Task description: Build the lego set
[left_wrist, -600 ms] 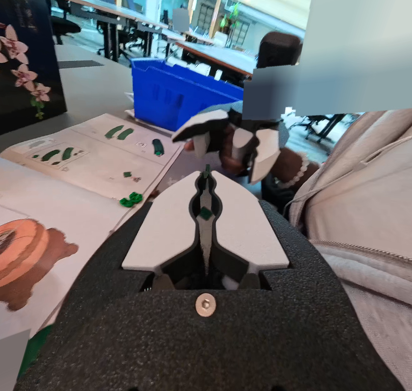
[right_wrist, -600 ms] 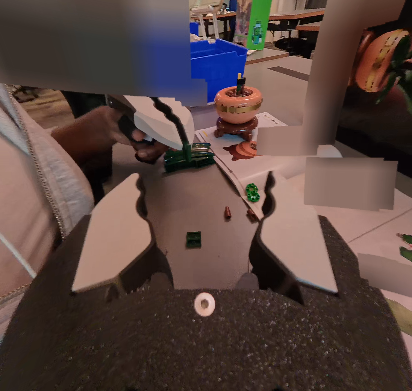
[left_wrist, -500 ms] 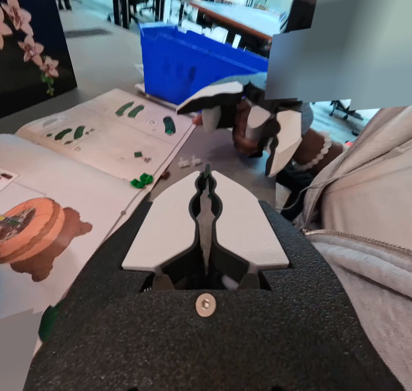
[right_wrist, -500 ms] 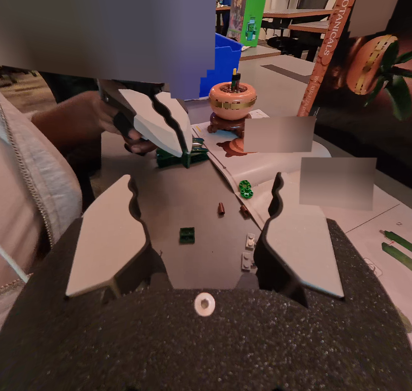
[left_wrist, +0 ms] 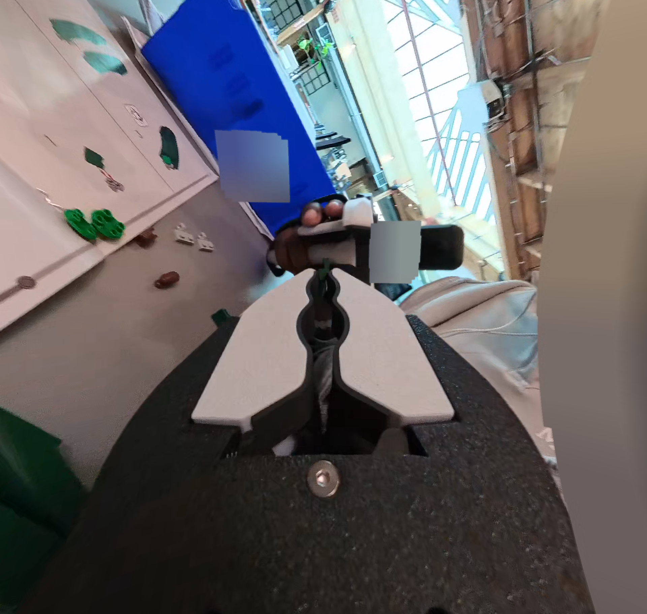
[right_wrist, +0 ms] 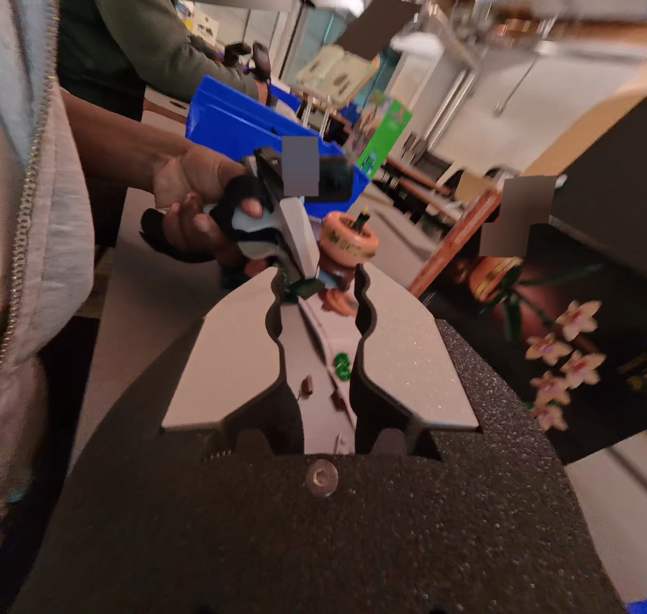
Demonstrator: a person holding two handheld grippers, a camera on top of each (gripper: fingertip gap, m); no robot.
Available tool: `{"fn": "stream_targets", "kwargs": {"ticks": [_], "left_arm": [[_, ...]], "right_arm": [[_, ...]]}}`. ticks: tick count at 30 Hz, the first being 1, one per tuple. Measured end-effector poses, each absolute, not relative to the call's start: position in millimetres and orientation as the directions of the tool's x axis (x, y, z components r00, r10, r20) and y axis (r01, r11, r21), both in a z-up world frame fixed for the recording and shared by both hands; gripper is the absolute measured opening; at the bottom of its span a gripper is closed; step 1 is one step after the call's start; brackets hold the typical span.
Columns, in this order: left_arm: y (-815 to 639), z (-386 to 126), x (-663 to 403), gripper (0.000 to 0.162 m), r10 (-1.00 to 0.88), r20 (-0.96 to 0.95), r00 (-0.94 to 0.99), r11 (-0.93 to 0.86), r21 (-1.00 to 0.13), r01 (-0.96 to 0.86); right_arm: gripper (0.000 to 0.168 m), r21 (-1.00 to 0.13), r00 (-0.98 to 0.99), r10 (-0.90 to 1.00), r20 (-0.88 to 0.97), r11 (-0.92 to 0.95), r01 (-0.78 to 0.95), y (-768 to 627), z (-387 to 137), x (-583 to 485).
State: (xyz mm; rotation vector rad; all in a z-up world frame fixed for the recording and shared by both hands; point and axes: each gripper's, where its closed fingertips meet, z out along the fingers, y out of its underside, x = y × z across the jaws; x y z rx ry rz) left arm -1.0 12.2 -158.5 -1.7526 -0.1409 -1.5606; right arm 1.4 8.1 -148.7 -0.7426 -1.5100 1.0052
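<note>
Left gripper (left_wrist: 324, 275): fingers pressed together, pinching a thin dark green lego piece (left_wrist: 325, 270) at the tips, lifted off the table; right gripper (right_wrist: 317, 280): fingers spread, holding nothing, just beside that piece. Handling advice: steady the green piece, close the right gripper squarely on its free end, avoid twisting. Surroundings: grey table (left_wrist: 115, 338) bearing open instruction booklet (left_wrist: 70, 134), bright green round pieces (left_wrist: 94, 224), small brown pieces (left_wrist: 167, 279), potted lego model (right_wrist: 348, 243), blue bin (left_wrist: 224, 82); open-plan office beyond.
</note>
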Motion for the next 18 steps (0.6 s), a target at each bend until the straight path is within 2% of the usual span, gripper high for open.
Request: {"fn": "stream_targets", "kwargs": {"ticks": [3,8,13,15,18], "left_arm": [[7,-155,8,0.002,-0.402,0.902,0.157,-0.735,-0.421,0.532],[0,-152,17,0.003,-0.433,0.889,0.149,-0.759,-0.449,0.471],[-4,-152,24,0.003,-0.453,0.877,0.158,-0.778,-0.476,0.41],[-5,-152,25,0.003,-0.46,0.874,0.157,-0.781,-0.482,0.396],[-4,-152,26,0.003,-0.47,0.867,0.164,-0.776,-0.495,0.39]], "right_arm": [[0.038,-0.856,-0.239,0.825,0.512,0.512,-0.065,4,-153,0],[0.034,-0.846,-0.383,0.767,0.514,0.528,-0.077,-6,-159,11],[0.03,-0.804,-0.425,0.712,0.559,0.591,-0.067,-9,-165,12],[0.019,-0.793,-0.427,0.701,0.571,0.605,-0.067,-9,-165,11],[0.017,-0.795,-0.422,0.704,0.571,0.602,-0.072,-9,-164,12]]}}
